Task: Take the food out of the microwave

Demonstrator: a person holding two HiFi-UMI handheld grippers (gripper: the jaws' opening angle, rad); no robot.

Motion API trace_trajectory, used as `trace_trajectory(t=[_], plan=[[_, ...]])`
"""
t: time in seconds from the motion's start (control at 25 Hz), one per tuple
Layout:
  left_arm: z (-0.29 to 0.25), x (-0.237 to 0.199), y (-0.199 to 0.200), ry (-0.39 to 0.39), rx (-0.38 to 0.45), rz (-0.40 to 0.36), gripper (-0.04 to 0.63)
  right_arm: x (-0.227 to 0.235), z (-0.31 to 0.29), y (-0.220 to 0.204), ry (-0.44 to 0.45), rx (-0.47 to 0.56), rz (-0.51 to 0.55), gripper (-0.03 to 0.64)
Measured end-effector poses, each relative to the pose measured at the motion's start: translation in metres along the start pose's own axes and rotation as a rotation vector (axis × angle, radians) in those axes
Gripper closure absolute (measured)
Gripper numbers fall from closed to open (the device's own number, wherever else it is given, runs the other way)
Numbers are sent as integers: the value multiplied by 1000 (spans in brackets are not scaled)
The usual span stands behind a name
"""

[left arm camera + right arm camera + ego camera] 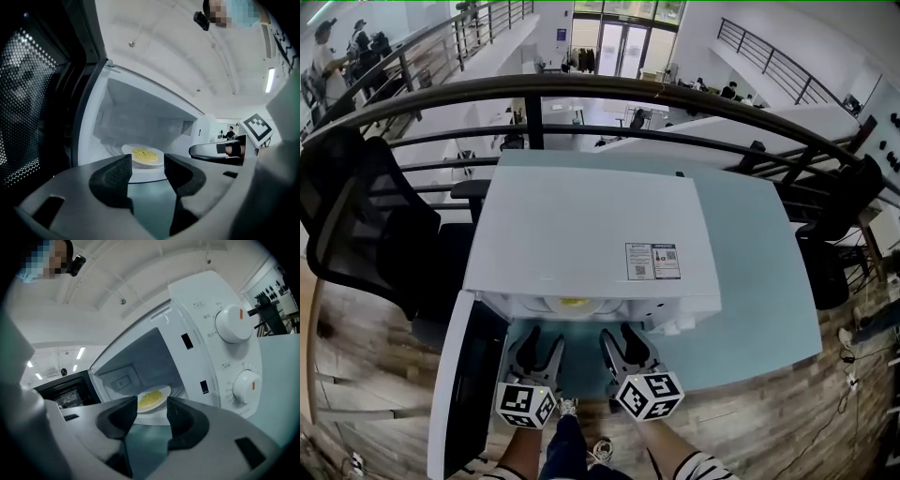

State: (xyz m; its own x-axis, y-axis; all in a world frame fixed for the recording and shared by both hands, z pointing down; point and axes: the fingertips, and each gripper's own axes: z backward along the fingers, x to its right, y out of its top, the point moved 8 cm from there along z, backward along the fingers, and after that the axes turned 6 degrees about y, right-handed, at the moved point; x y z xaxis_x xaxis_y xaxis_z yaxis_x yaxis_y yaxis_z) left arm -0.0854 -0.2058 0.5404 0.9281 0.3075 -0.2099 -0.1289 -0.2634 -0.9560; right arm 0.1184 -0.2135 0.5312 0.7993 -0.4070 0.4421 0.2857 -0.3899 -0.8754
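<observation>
The left hand-held gripper (542, 345) and right hand-held gripper (621, 339) hover empty, jaws apart, before the open microwave (591, 244). Inside sits a plate (136, 161) of yellow food (144, 153). The plate is probably stiff and breakable, so grip its near rim.

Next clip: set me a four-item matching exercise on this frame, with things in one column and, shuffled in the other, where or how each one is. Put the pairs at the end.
Things
1. microwave door
2. plate of food
3. control dials
4. left claw

Place or state
A. inside the microwave
B. open, nothing between its jaws
C. swung open to the left
D. on the front panel, right of the opening

Pairs: 1-C, 2-A, 3-D, 4-B
</observation>
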Motion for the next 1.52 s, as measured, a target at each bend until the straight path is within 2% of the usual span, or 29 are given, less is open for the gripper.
trace_trajectory(t=[0.32, 0.76, 1.24, 1.52], plan=[[-25, -15, -3, 21, -10, 13, 402, 10, -29, -2, -3, -3, -19, 414], [-53, -24, 4, -7, -21, 26, 402, 16, -60, -5, -16, -8, -26, 414], [-73, -27, 3, -35, -108, 34, 400, 20, -80, -6, -24, -36, -42, 414], [-75, -27, 2, -51, -116, 43, 399, 21, -80, -7, -10, -31, -58, 416]])
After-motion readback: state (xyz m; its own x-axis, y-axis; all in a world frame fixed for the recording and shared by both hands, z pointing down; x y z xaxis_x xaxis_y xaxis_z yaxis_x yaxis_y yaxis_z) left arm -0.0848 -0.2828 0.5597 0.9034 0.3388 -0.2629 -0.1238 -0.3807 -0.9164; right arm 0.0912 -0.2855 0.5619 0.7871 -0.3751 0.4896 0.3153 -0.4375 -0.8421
